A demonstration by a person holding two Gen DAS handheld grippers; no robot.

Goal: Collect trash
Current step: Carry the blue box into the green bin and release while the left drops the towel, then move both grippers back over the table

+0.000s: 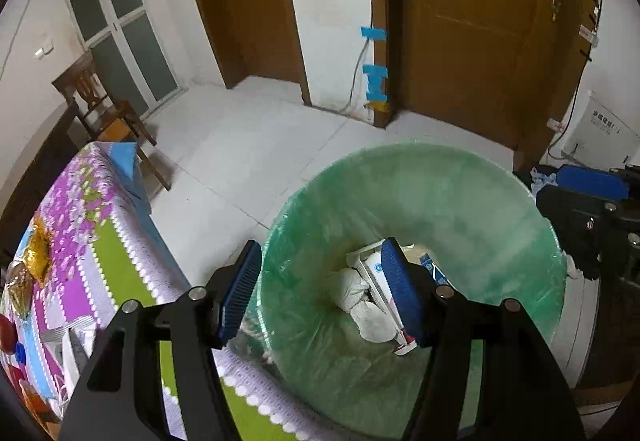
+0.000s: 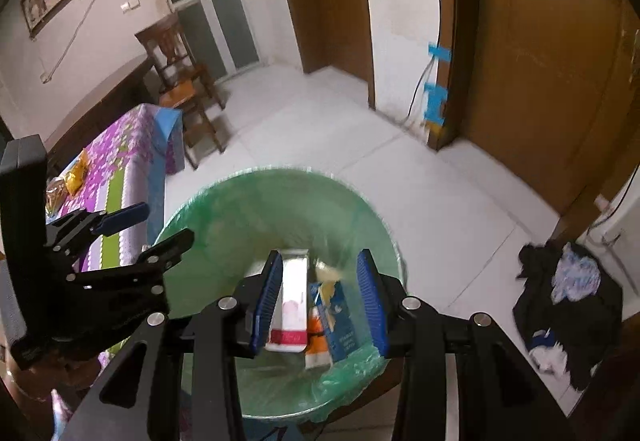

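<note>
A round bin (image 1: 460, 193) lined with a green bag stands on the floor beside the table. In it lie a crumpled white tissue (image 1: 360, 301), a white box (image 1: 374, 267) and a blue carton (image 1: 434, 269). My left gripper (image 1: 322, 247) hangs over the bin's near rim, open, with nothing between its blue pads (image 1: 240, 289). In the right wrist view my right gripper (image 2: 320, 255) is open above the bin (image 2: 260, 209). The white box (image 2: 290, 301) and blue carton (image 2: 338, 321) lie below its fingers, untouched. The left gripper (image 2: 164, 223) shows at the left.
A table with a purple, green and blue patterned cloth (image 1: 100, 241) borders the bin on the left and carries gold snack packets (image 1: 40, 253). A wooden chair (image 1: 104, 109) stands behind it. A dark heap of cloth (image 2: 568, 305) lies on the tiled floor at the right, near a brown door (image 1: 480, 21).
</note>
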